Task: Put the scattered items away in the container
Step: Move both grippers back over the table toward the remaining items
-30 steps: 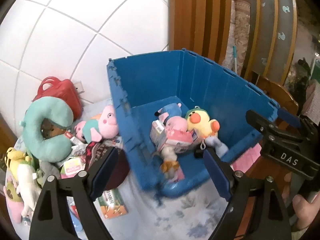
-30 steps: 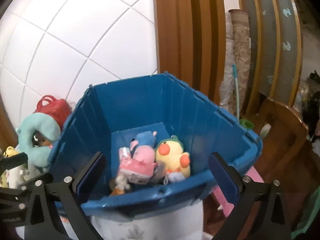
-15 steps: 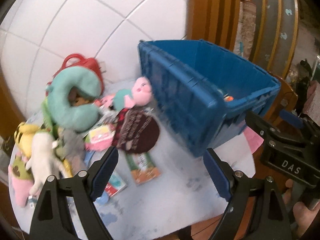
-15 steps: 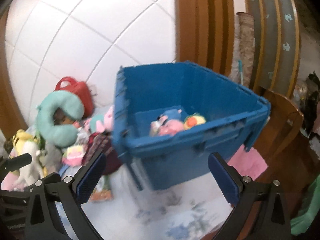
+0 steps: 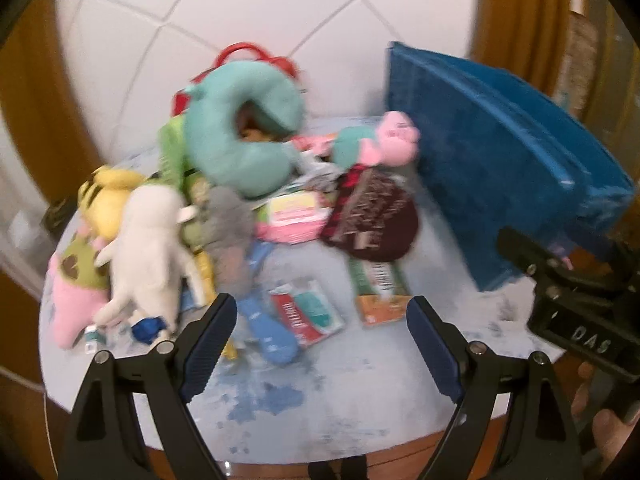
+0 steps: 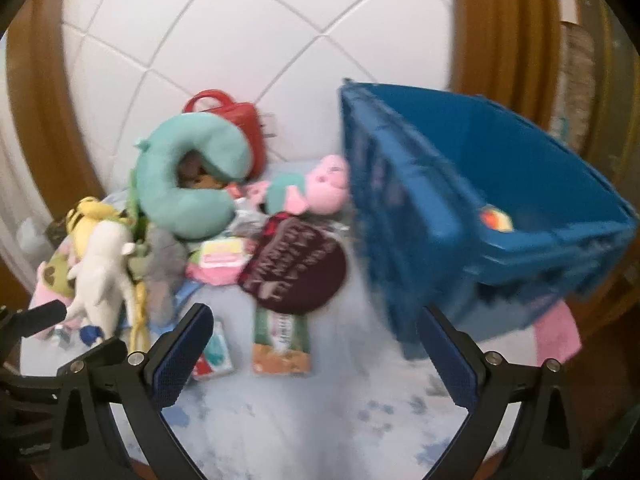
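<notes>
A blue plastic crate [image 5: 500,168] [image 6: 460,208] stands at the table's right; a yellow toy [image 6: 495,218] peeks over its rim. Scattered items lie left of it: a teal neck pillow [image 5: 240,136] [image 6: 188,184], a pink pig plush [image 5: 384,140] [image 6: 320,188], a maroon round pouch [image 5: 372,216] [image 6: 296,268], a white plush [image 5: 148,248] [image 6: 104,276], flat packets [image 5: 308,312] [image 6: 282,340]. My left gripper [image 5: 320,344] is open and empty above the packets. My right gripper [image 6: 316,356] is open and empty, also seen at the left view's right edge [image 5: 576,304].
A red bag [image 6: 236,120] leans on the white tiled wall behind the pile. Yellow, grey and pink-green plush toys [image 5: 96,208] crowd the table's left edge. The round table has a pale blue patterned cloth [image 5: 320,392]. Wooden panels stand behind the crate.
Both grippers have swung left and pulled back from over the crate toward the pile of scattered items. Both stay open and empty.
</notes>
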